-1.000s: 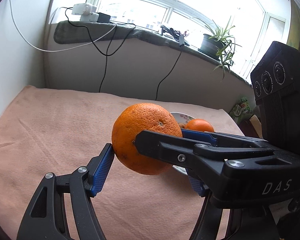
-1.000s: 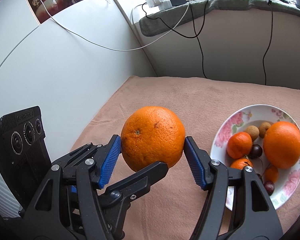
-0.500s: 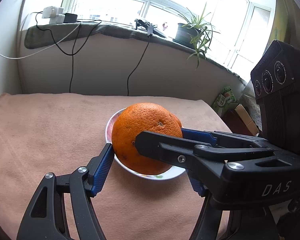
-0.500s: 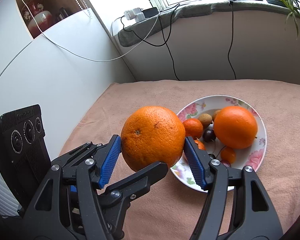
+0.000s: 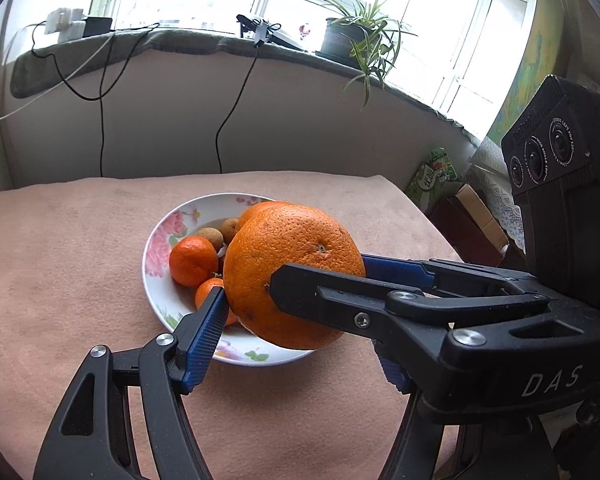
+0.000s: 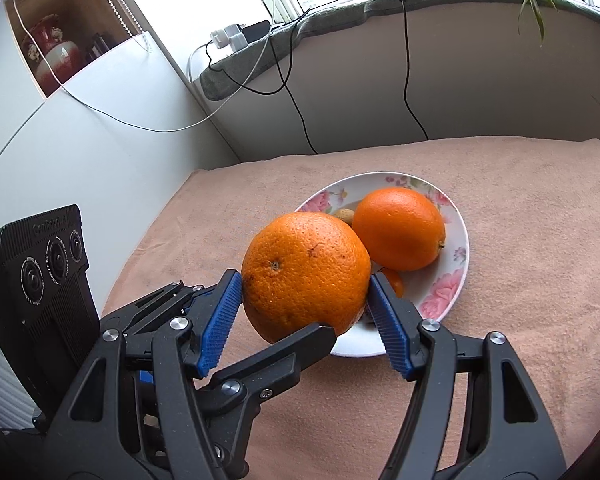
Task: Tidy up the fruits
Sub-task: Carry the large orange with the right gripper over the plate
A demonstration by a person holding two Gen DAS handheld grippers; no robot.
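Observation:
A big orange (image 5: 292, 272) (image 6: 304, 272) hangs in the air, gripped by both grippers at once. My left gripper (image 5: 296, 308) presses its blue pad (image 5: 204, 340) on the orange's left side; its other pad is mostly hidden behind the right gripper. My right gripper (image 6: 304, 292) clamps the same orange between both blue pads (image 6: 220, 320). The orange hovers over the near rim of a floral bowl (image 5: 156, 240) (image 6: 460, 248). In the bowl lie a second large orange (image 6: 400, 228), mandarins (image 5: 192, 260) and small brown longans (image 5: 212, 236).
A tan cloth (image 5: 60, 280) covers the table. A wall with hanging black cables (image 5: 228, 120) stands behind, under a sill with a potted plant (image 5: 356, 36). Boxes (image 5: 472, 208) sit past the right table edge. A white cabinet (image 6: 80, 140) flanks the left.
Both grippers carried the orange across the table towards the bowl, which has come from the side to lie right under and behind the orange. The grip looks the same.

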